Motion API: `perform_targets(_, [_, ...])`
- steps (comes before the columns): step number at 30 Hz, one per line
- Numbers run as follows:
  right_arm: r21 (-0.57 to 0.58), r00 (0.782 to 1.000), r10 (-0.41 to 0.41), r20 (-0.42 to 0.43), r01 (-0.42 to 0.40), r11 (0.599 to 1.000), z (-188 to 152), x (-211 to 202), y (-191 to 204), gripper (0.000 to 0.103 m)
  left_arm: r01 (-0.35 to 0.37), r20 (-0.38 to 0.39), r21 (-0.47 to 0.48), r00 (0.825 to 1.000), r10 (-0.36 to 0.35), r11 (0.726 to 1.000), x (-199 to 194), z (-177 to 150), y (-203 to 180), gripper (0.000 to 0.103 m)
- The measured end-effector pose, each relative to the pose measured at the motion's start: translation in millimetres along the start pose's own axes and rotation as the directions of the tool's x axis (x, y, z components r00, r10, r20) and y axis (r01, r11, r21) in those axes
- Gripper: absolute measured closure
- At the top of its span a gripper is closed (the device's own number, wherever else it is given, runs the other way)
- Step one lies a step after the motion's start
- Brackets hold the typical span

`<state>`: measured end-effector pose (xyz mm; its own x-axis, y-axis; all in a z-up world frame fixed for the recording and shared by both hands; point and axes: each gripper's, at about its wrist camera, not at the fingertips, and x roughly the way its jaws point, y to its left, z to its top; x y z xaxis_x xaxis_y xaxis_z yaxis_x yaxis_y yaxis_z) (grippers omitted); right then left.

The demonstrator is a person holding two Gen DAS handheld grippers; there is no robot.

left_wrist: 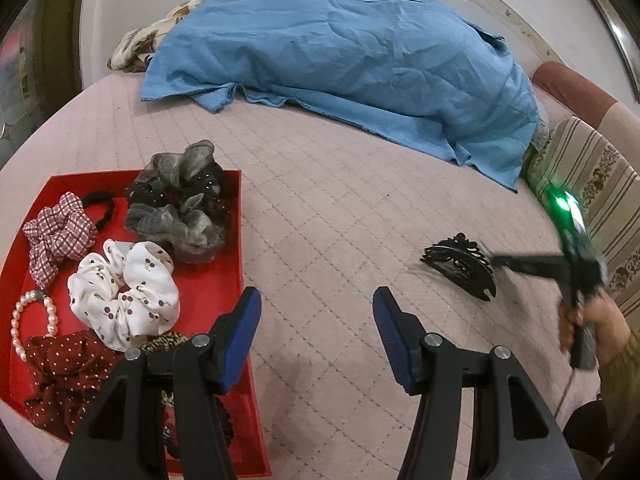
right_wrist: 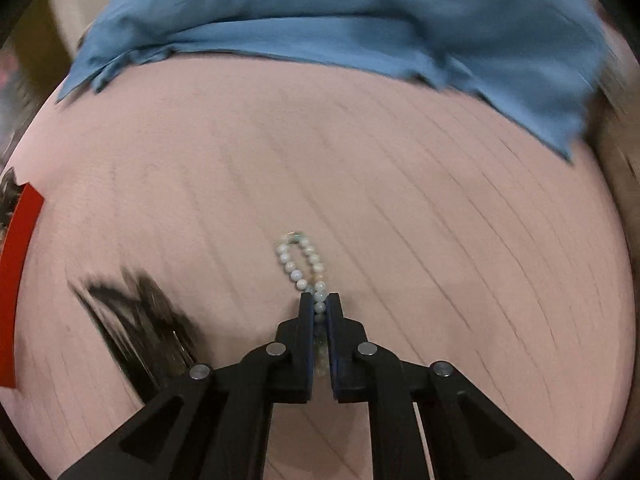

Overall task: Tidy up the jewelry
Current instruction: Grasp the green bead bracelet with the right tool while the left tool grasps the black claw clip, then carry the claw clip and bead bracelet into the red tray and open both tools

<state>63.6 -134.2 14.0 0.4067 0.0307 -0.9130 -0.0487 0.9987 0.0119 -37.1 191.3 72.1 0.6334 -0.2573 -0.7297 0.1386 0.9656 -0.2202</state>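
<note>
A red tray (left_wrist: 239,264) lies at the left on the pink quilted bedcover, holding several scrunchies, among them a white cherry-print one (left_wrist: 124,292), and a pearl bracelet (left_wrist: 18,320). My left gripper (left_wrist: 316,304) hovers open over the bare cover beside the tray, nothing between its fingers. A black hair claw clip (left_wrist: 460,268) lies to the right, blurred in the right wrist view (right_wrist: 140,320). My right gripper (right_wrist: 320,306) is shut on a pale bead bracelet (right_wrist: 296,264) whose loop lies on the cover. In the left wrist view the right gripper (left_wrist: 500,260) is just behind the clip, held by a hand.
A blue cloth (left_wrist: 340,52) is spread over the far part of the bed, and appears again across the top of the right wrist view (right_wrist: 340,20). Striped floral cushions (left_wrist: 592,184) line the right edge. The tray's red rim (right_wrist: 20,264) shows at far left.
</note>
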Motion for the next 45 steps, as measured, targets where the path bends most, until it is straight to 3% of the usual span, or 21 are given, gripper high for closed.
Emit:
perform_targets(6, [0.142, 0.997, 0.072, -0.001, -0.071, 0.987, -78.4, -38.2, -36.9, 0.096, 0.003, -0.019, 0.018, 1.0, -0.003, 1.0, 3.3, -9.2, -20.7, 0.046])
perform_targets(11, [0.201, 0.983, 0.156, 0.096, -0.172, 0.964, -97.8, -42.9, -52.9, 0.089, 0.096, -0.095, -0.058, 0.99, -0.101, 0.994, 7.2, -7.4, -52.4, 0.046])
perform_targets(16, [0.183, 0.971, 0.199, 0.131, -0.221, 0.958, -103.1, -45.4, -55.5, 0.085, 0.121, -0.121, -0.143, 0.983, -0.139, 0.982, 29.4, 8.9, -90.9, 0.039])
perform_targets(21, [0.182, 0.967, 0.211, 0.144, -0.235, 0.955, -106.7, -46.5, -52.8, 0.085, 0.119, -0.192, -0.138, 0.971, -0.144, 0.983, 66.8, 18.6, -133.2, 0.039])
perform_targets(25, [0.207, 0.957, 0.248, 0.148, -0.276, 0.939, -104.4, -43.1, -53.2, 0.085, 0.071, -0.211, -0.095, 0.973, -0.09, 0.993, 91.6, 26.9, -161.3, 0.039])
perform_targets(31, [0.215, 0.949, 0.276, 0.154, -0.304, 0.928, -100.4, -40.2, -53.2, 0.085, -0.01, -0.248, -0.051, 0.969, -0.003, 0.999, 118.0, 28.8, -171.1, 0.039])
perform_targets(38, [0.192, 0.945, 0.29, 0.153, -0.316, 0.929, -96.0, -38.7, -47.3, 0.085, -0.014, -0.276, -0.064, 0.961, -0.004, 0.998, 128.9, 24.2, -166.8, 0.039])
perform_targets(39, [0.189, 0.945, 0.289, 0.153, -0.315, 0.93, -95.8, -38.8, -46.6, 0.085, -0.013, -0.283, -0.067, 0.959, -0.006, 0.998, 130.8, 23.5, -166.0, 0.04])
perform_targets(41, [0.181, 0.946, 0.287, 0.153, -0.313, 0.933, -95.4, -38.0, -45.5, 0.085, -0.001, -0.297, -0.07, 0.955, -0.02, 0.998, 133.6, 21.4, -164.4, 0.058])
perform_targets(42, [0.178, 0.946, 0.287, 0.154, -0.312, 0.933, -95.3, -37.8, -45.0, 0.085, 0.009, -0.309, -0.069, 0.951, -0.03, 0.998, 135.0, 20.0, -164.0, 0.077])
perform_targets(44, [0.172, 0.944, 0.288, 0.159, -0.314, 0.934, -94.9, -37.5, -44.0, 0.096, 0.001, -0.29, -0.059, 0.957, -0.018, 0.998, 130.0, 19.2, -165.0, 0.081])
perform_targets(45, [0.176, 0.94, 0.299, 0.162, -0.326, 0.929, -94.7, -37.4, -44.5, 0.096, -0.007, -0.283, -0.044, 0.959, -0.005, 0.999, 126.6, 19.0, -165.8, 0.081])
